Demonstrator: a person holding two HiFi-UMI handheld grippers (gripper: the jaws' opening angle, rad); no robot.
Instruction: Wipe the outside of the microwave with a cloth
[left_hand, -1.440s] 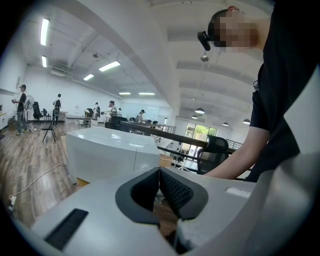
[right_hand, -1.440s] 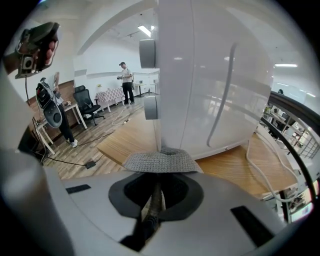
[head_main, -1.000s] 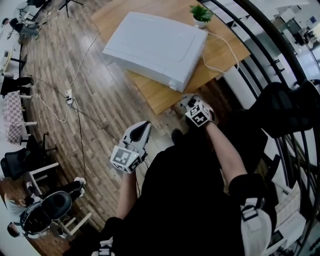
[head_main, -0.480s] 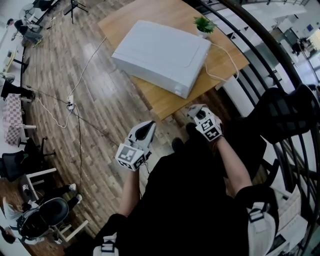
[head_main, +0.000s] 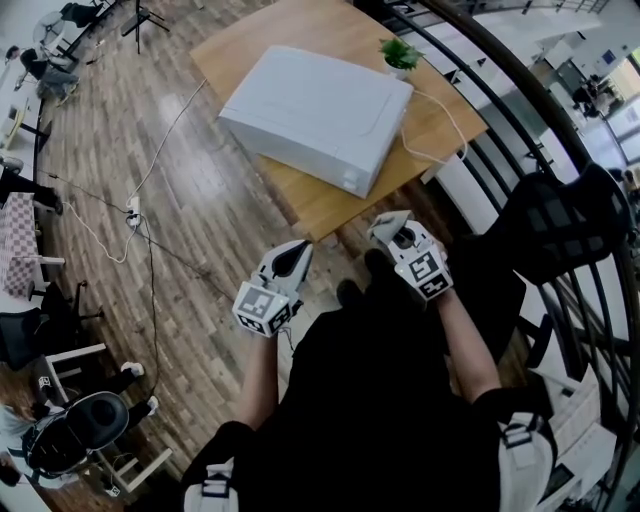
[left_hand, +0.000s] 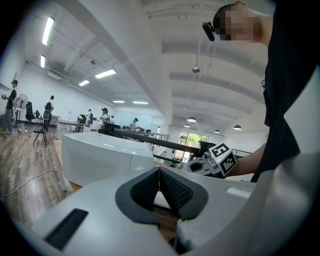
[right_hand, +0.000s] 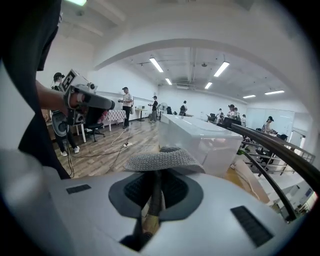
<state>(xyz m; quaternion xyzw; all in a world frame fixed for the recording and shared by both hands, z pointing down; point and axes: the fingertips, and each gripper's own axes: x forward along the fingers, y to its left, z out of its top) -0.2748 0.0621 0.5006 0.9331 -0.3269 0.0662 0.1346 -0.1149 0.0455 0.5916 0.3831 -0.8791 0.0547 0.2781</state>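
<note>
The white boxy microwave (head_main: 315, 110) is sitting on the light wooden surface (head_main: 312, 195) at the far side. There's a small green potted plant (head_main: 400, 52) just beside its far right corner, and a white cable (head_main: 440, 115) loops off its right side.

Both grippers are held close to the person's body, on the near side of the surface, and neither one is touching the microwave.

The right gripper (right_hand: 156, 175) has its fingers clamped tight on a grey knitted cloth (right_hand: 162, 160). The cloth bunches up and fans out over the fingertips. In the right gripper view the microwave is straight ahead, a bit to the right.

The left gripper (left_hand: 159, 175) has its fingers pressed together, ribbed pads touching, with nothing between them. In the head view it's at the left, over the brown wooden plank floor (head_main: 200, 200), slightly nearer than the right one.

A white power strip (head_main: 132, 208) with cords lies on the floor, well off to the left.
</note>
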